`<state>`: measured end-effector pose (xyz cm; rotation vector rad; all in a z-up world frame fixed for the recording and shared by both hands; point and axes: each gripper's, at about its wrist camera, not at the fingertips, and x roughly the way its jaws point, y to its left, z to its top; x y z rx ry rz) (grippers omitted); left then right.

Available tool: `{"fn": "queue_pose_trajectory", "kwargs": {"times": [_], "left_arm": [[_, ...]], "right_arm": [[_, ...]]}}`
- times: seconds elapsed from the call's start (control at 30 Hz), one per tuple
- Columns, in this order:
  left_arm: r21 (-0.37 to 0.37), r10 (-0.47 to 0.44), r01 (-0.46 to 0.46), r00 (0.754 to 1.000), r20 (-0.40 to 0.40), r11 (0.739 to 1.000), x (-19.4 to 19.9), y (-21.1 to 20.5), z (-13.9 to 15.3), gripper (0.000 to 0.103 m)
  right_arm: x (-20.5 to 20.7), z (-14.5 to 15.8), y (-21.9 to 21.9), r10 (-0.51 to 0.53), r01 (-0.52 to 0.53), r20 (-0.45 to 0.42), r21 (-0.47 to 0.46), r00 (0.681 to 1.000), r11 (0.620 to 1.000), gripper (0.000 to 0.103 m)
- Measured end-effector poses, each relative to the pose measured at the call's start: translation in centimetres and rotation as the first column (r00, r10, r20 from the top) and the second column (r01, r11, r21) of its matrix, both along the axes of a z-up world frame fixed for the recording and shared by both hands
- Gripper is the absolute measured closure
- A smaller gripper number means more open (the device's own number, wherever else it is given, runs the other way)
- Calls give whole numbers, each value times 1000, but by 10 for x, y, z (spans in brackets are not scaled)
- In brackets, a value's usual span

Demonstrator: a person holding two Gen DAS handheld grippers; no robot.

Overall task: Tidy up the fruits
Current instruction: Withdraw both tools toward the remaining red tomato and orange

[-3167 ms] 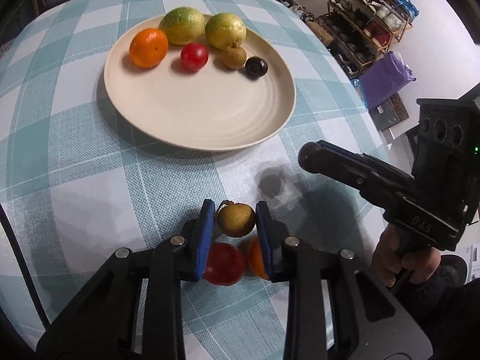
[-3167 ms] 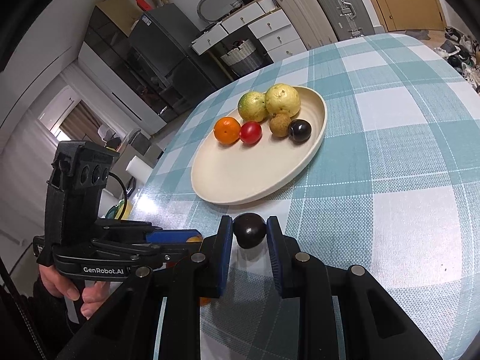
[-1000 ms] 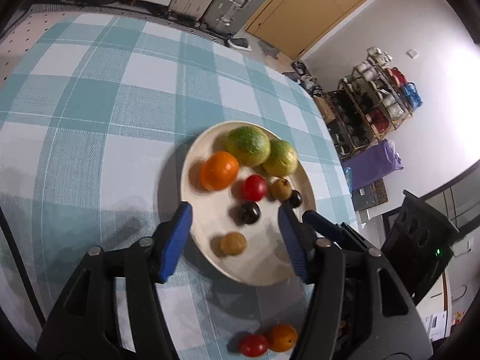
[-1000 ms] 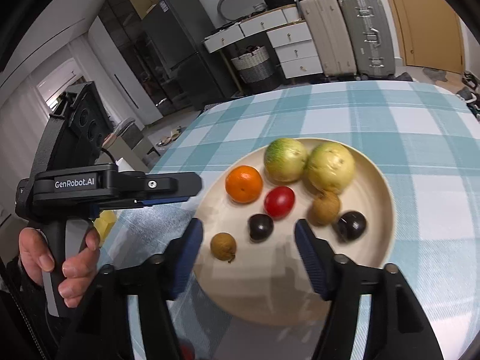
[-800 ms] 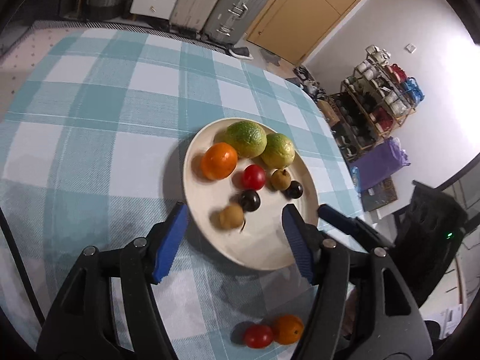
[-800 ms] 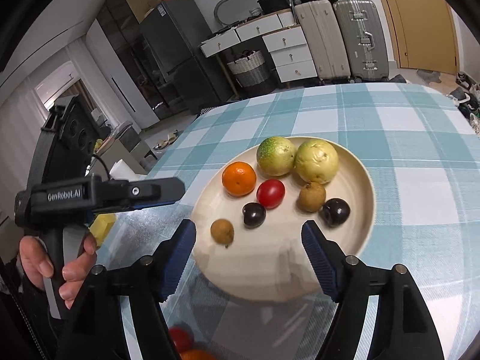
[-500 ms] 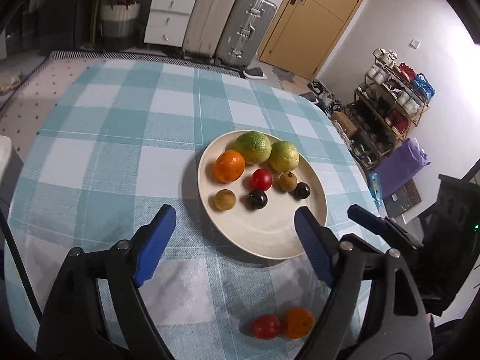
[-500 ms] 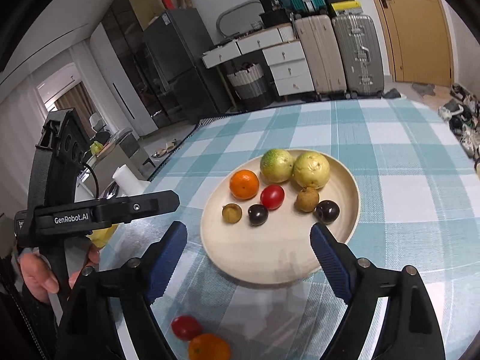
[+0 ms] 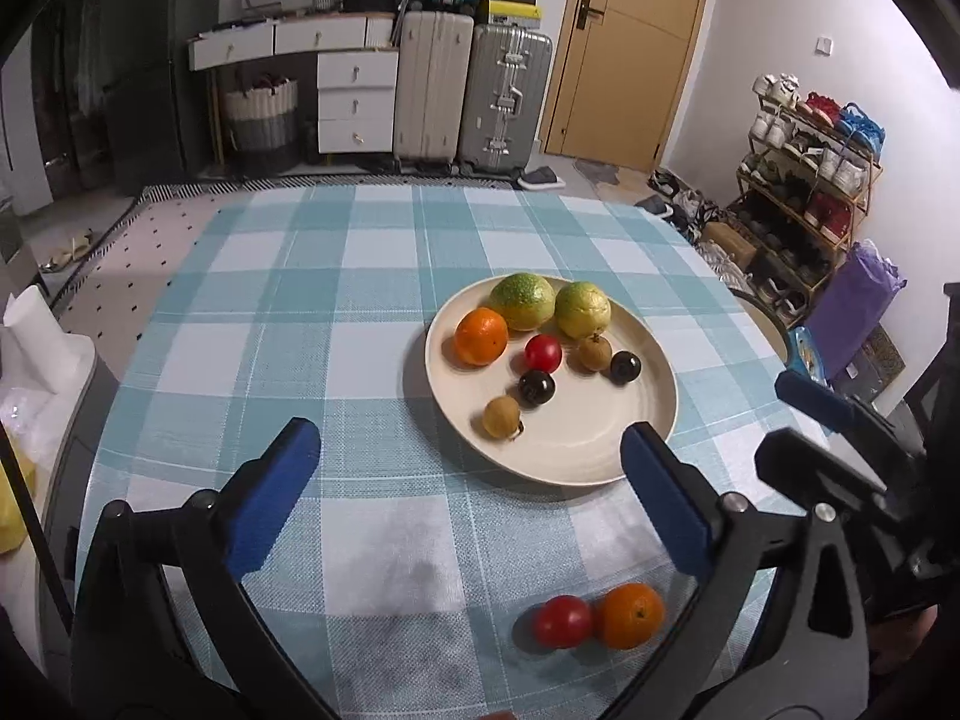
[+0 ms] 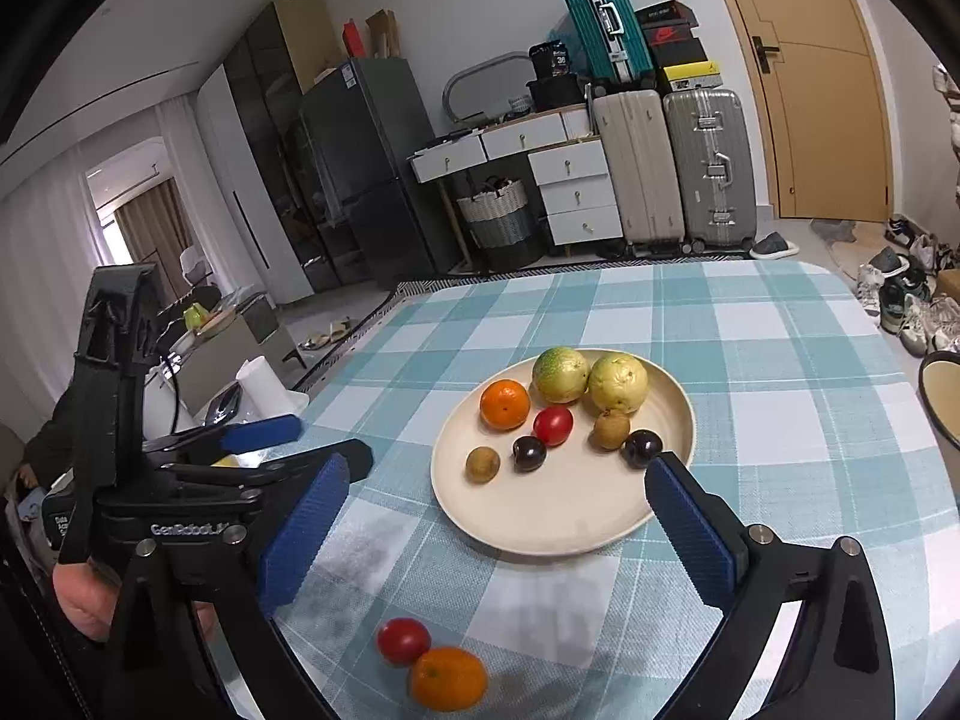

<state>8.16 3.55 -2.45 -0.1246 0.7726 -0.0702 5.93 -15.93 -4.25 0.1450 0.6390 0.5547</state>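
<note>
Teal-and-white checked cloth covers the table (image 9: 372, 276), and on it sits a cream plate (image 9: 600, 450) carrying eight fruits: two big green-yellow ones at the far rim, an orange (image 9: 480, 336), a red tomato (image 9: 543, 352), two dark plums and two small brown fruits. Nearer the person, off the plate and straight on the cloth, a second tomato (image 9: 563, 620) and a second orange (image 9: 630, 615) lie touching each other.

Both tools hover above the table's near edge. The left gripper (image 9: 468, 486) has its blue-padded jaws spread wide with nothing between them; the right gripper (image 10: 492, 534) is spread just as wide and equally empty. Each shows in the other's camera, held in a hand.

Beyond the table, two hard-shell suitcases (image 9: 474, 102) stand against the wall beside white drawers (image 9: 357, 102), with a woven basket (image 9: 261, 114) further left. A tan wooden door (image 9: 630, 48) is shut, a loaded shoe rack (image 9: 804, 162) fills the right wall, and a dark fridge (image 10: 360, 168) stands off to the left.
</note>
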Motion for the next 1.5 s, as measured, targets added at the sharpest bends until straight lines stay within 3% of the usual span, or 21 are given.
{"fn": "queue_pose_trajectory", "kwargs": {"times": [0.33,0.57,1.3,1.5], "left_arm": [[85,9,-17,996,94,996,-34,-11,9,1],[48,54,-58,995,84,997,-52,-4,-2,1],[-67,106,-107,994,-23,992,-75,19,-63,1],[-94,95,-101,994,-57,990,-72,26,-71,1]], "right_arm": [[-26,0,-4,4,-4,16,7,1000,1000,1],[-42,-9,-6,-9,9,15,-13,1000,1000,0],[-60,-76,14,81,-95,-159,-82,984,992,1],[-54,-84,18,98,-117,-202,-86,975,989,18]]}}
